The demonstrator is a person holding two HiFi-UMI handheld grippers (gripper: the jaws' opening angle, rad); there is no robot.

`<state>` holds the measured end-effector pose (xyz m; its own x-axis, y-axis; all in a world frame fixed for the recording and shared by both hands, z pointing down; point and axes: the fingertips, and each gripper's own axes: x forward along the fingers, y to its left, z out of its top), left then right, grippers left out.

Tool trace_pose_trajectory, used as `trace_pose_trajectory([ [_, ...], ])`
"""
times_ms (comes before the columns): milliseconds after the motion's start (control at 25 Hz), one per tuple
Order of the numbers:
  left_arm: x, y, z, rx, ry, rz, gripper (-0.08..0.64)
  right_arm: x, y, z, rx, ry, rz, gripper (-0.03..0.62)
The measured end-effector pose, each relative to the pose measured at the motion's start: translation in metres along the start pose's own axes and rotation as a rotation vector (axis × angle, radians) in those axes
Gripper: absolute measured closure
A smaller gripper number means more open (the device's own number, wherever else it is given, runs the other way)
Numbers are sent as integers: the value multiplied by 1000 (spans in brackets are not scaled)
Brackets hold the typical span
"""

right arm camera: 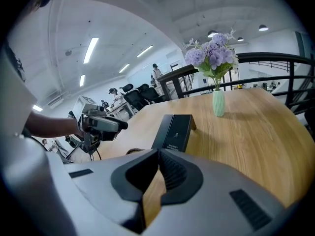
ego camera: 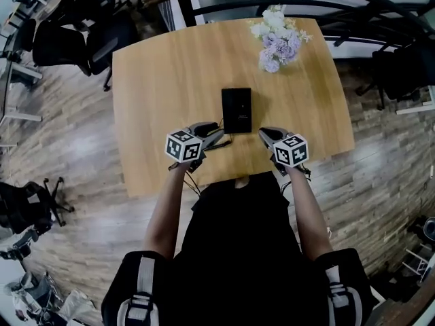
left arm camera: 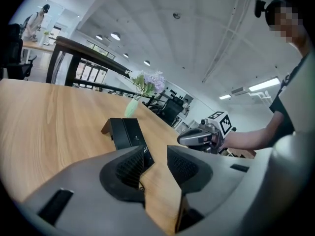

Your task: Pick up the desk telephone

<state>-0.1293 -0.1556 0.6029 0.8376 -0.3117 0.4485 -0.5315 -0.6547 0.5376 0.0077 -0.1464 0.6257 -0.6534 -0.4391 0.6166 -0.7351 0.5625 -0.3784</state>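
Note:
The desk telephone point(ego camera: 236, 109) is a flat black box that lies in the middle of the wooden table point(ego camera: 163, 80). It also shows in the left gripper view as the telephone point(left arm camera: 127, 133) and in the right gripper view as the telephone point(right arm camera: 174, 131). My left gripper point(ego camera: 219, 136) hovers at its near left corner. Its jaws stand apart with nothing between them, seen close up on the left gripper point(left arm camera: 156, 154). My right gripper point(ego camera: 262, 134) sits off the near right corner, shut and empty, with the pads of the right gripper point(right arm camera: 158, 156) touching. Neither gripper touches the telephone.
A pale green vase of lilac and white flowers point(ego camera: 275, 36) stands at the table's far right, beyond the telephone. Black office chairs point(ego camera: 75, 39) stand on the wooden floor to the left. The table's near edge lies just under both grippers.

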Motion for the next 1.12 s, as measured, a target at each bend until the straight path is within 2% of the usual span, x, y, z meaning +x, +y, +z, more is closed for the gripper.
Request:
trace_pose_trajectory([
  [200, -3, 7, -9, -2, 27, -4, 430, -4, 7, -22, 30, 22, -22, 566],
  [360, 3, 12, -11, -14, 36, -1, 417, -4, -2, -22, 48, 19, -28, 566],
  [640, 21, 23, -14, -47, 59, 24, 388, 13, -20, -23, 49, 55, 17, 566],
  [1120, 49, 51, -30, -134, 152, 51, 343, 45, -29, -21, 64, 104, 94, 566],
])
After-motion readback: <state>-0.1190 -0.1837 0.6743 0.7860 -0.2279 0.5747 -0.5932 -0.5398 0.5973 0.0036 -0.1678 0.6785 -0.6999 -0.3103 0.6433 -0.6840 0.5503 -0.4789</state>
